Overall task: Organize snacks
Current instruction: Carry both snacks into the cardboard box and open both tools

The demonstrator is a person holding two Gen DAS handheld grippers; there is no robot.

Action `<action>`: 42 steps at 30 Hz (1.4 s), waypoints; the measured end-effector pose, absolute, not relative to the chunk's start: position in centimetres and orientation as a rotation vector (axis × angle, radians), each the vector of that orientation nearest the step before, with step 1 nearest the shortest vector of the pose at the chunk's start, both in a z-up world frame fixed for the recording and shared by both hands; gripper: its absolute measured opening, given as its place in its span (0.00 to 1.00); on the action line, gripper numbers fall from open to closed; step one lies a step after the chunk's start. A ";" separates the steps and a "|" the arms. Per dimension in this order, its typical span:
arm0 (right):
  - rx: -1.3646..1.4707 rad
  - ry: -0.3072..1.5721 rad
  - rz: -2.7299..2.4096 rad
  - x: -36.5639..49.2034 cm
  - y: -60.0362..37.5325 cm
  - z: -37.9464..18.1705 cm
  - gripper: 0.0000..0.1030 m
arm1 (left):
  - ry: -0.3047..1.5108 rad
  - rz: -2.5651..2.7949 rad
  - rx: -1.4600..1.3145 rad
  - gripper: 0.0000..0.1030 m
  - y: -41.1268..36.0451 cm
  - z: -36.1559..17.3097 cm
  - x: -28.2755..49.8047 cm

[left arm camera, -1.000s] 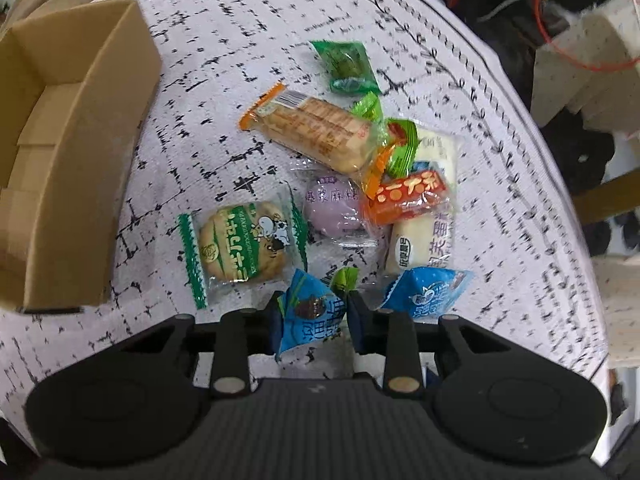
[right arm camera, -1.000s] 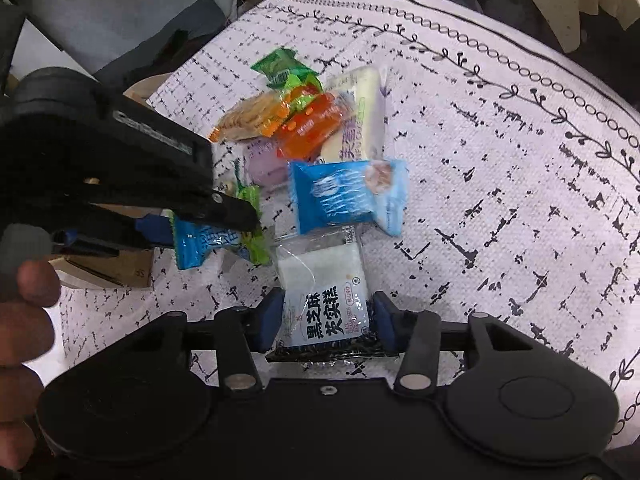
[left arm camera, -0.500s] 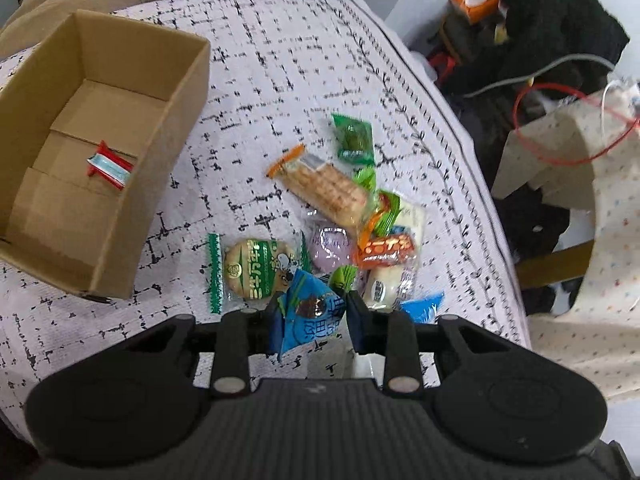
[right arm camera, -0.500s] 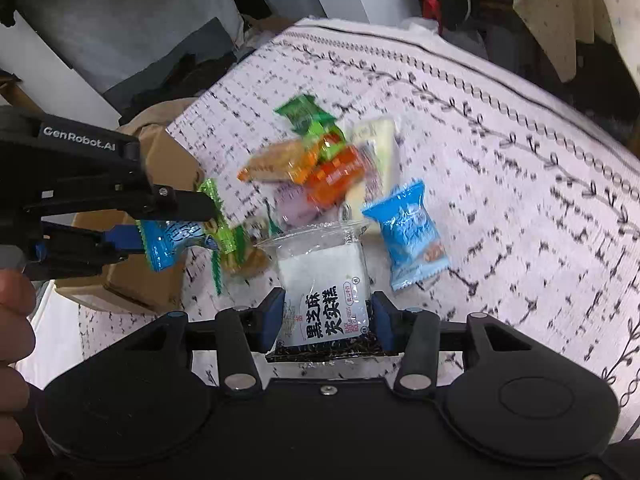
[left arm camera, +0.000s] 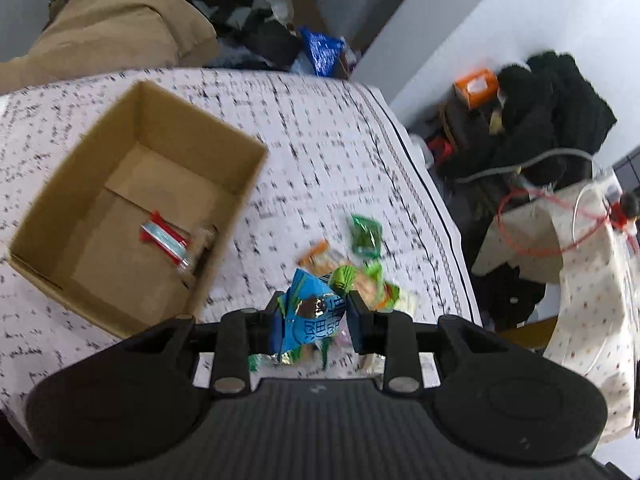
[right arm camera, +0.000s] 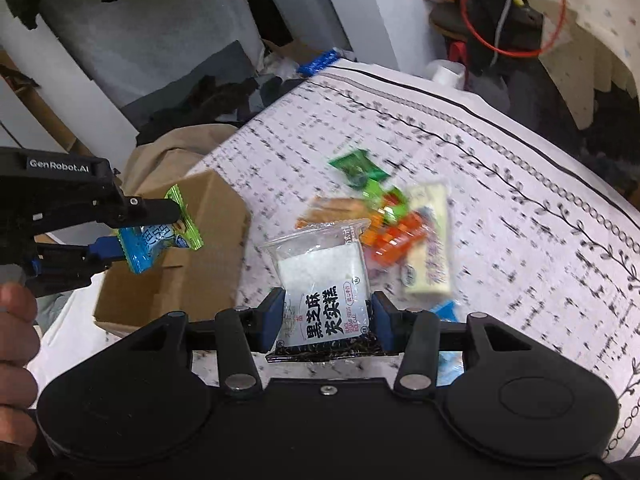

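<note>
Left tool [left arm camera: 314,316] grips blue snack packet [left arm camera: 308,316] — cardboard box [left arm camera: 240,200] beside.

Likely a lived-in home room — patterned tablecloth [right arm camera: 500,168], heaped clothes [left arm camera: 552,120], cluttered floor

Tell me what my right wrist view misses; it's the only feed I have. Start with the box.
Observer: The cardboard box already holds one snack, a red-ended packet on its floor.
Operator: Report the left gripper's load.
Observer: The left gripper is shut on a blue packet, which shows a dark round picture on its face.
Operator: Say what lies past the table.
Observer: A black fuzzy garment is heaped beside an orange box.
</note>
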State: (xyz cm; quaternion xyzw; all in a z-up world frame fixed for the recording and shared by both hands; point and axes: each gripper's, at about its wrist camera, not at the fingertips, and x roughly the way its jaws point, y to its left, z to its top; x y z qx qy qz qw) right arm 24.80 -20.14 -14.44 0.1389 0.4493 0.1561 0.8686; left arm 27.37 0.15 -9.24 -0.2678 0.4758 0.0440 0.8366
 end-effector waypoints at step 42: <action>0.179 0.906 0.439 29.3 -3.0 -11.8 0.44 | 0.865 0.310 -0.809 0.30 15.8 -11.0 26.4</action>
